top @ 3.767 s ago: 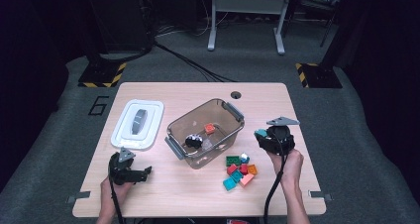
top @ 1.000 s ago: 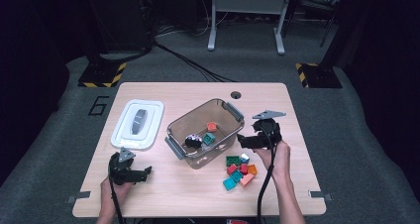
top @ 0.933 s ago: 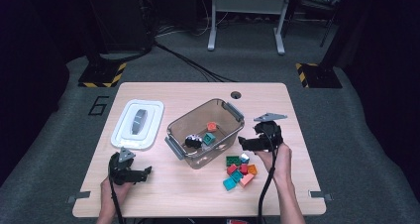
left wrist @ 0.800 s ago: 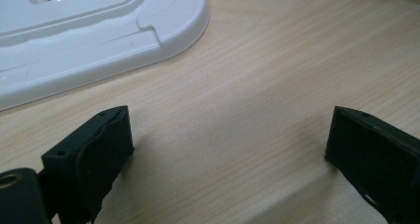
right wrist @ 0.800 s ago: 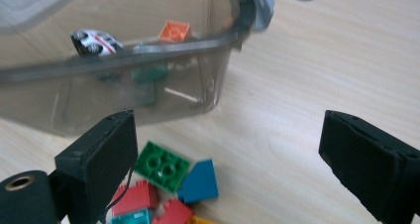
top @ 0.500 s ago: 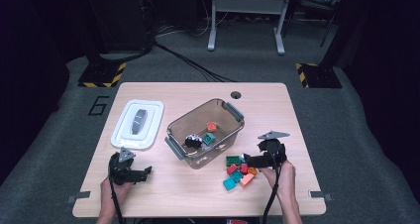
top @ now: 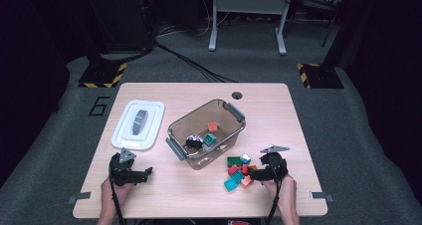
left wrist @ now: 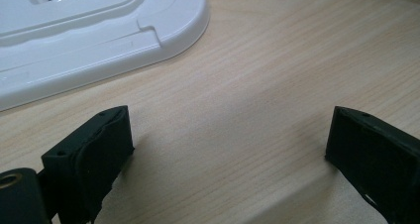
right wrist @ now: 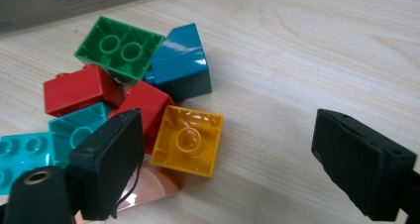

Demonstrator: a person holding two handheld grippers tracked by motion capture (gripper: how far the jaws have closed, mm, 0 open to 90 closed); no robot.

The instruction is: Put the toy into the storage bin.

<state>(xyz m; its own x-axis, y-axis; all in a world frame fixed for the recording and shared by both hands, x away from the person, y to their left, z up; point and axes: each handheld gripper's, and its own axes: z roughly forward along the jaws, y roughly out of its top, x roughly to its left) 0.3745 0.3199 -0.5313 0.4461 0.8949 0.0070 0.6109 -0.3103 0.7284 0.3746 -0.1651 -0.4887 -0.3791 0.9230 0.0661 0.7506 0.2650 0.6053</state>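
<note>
A loose pile of toy bricks [top: 238, 171] lies on the wooden table [top: 278, 115], just right of a clear plastic bin [top: 225, 146]. My right gripper [top: 255, 174] is down at the pile's right edge, jaws open. Seen from the right gripper view, a yellow brick [right wrist: 188, 140] lies upside down between the jaws of the right gripper [right wrist: 233, 135], close to the left one. Around it lie a green brick [right wrist: 120, 48], a blue one [right wrist: 181, 63], red ones [right wrist: 74, 90] and teal ones [right wrist: 79, 130]. My left gripper [top: 143, 174] rests open near the front left, and the left gripper [left wrist: 228, 135] has bare wood between its jaws.
The bin holds an orange brick [top: 213, 127], a teal brick [top: 210, 139] and a black-and-white piece [top: 193, 142]. Its white lid [top: 138, 124] lies flat to the left; the lid's corner [left wrist: 99, 30] is just beyond my left jaws. A cable hole [top: 237, 95] sits near the far edge.
My right gripper has come down from beside the bin's right end to the brick pile near the front. The left gripper has stayed put.
</note>
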